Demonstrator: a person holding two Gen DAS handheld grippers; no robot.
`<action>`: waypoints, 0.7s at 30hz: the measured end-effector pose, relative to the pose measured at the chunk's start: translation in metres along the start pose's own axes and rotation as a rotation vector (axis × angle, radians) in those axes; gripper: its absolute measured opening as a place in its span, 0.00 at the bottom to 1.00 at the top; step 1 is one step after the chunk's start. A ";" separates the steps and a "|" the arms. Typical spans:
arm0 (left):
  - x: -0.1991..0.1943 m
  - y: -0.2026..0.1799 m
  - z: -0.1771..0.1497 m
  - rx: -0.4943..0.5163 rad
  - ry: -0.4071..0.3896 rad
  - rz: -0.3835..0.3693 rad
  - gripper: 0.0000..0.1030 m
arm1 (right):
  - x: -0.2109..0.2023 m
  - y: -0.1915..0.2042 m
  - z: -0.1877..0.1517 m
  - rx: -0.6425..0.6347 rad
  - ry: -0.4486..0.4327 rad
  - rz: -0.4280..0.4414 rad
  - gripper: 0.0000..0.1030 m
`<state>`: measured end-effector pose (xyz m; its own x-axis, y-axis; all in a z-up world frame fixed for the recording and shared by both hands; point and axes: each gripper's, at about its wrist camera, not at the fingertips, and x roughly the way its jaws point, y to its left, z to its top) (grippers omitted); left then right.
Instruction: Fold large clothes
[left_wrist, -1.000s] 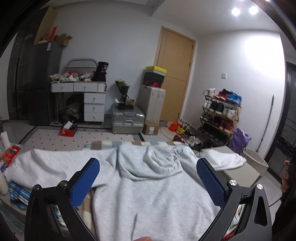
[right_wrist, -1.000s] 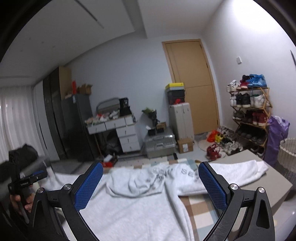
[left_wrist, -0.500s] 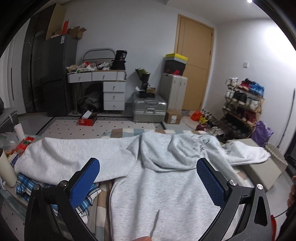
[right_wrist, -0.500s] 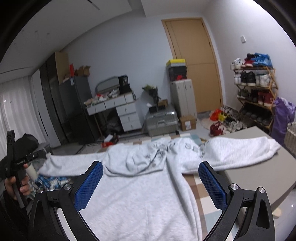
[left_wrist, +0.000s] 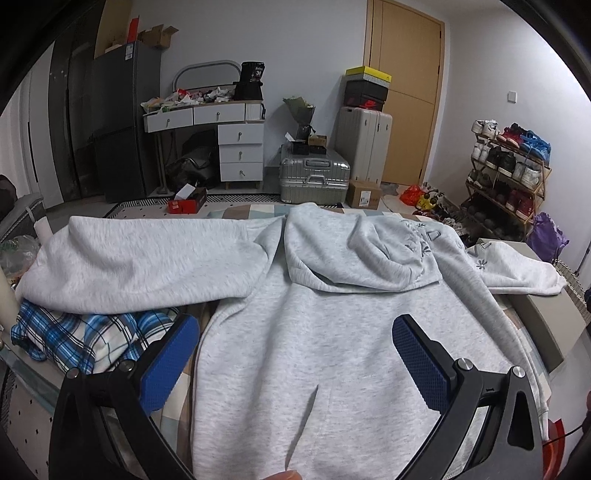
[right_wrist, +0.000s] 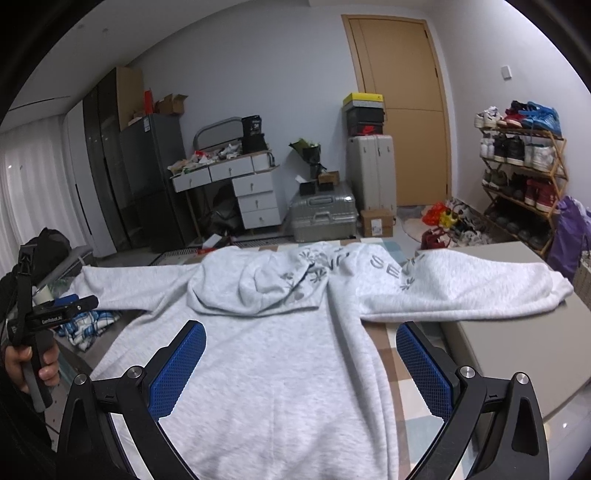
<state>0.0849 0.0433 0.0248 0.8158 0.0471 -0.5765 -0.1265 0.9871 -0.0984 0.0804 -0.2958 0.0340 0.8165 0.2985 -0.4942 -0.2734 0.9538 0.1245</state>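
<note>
Both cameras are dipping lower and closer than a second ago, bringing the grey hoodie (left_wrist: 332, 332), spread flat with its hood at 12 o'clock, under the left gripper (left_wrist: 291, 354) and right gripper (right_wrist: 301, 363). Both are gaping apart, empty, so folding looks about to begin.

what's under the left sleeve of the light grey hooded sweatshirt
A crumpled blue and white plaid cloth pokes out from beneath the left sleeve of the light grey hooded sweatshirt. How far it reaches under the sleeve is covered.
</note>
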 end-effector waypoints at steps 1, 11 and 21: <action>0.000 -0.001 -0.001 0.000 0.002 0.000 0.99 | 0.001 -0.002 0.002 0.004 0.001 0.001 1.00; 0.009 -0.008 -0.009 0.003 0.026 -0.020 0.99 | 0.018 -0.048 0.004 0.167 0.039 -0.089 1.00; 0.031 -0.030 -0.019 0.064 0.085 -0.059 0.99 | 0.037 -0.068 -0.013 0.196 0.123 -0.112 1.00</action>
<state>0.1032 0.0125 -0.0054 0.7698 -0.0214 -0.6380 -0.0416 0.9956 -0.0836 0.1224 -0.3497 -0.0041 0.7646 0.1953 -0.6142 -0.0707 0.9726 0.2213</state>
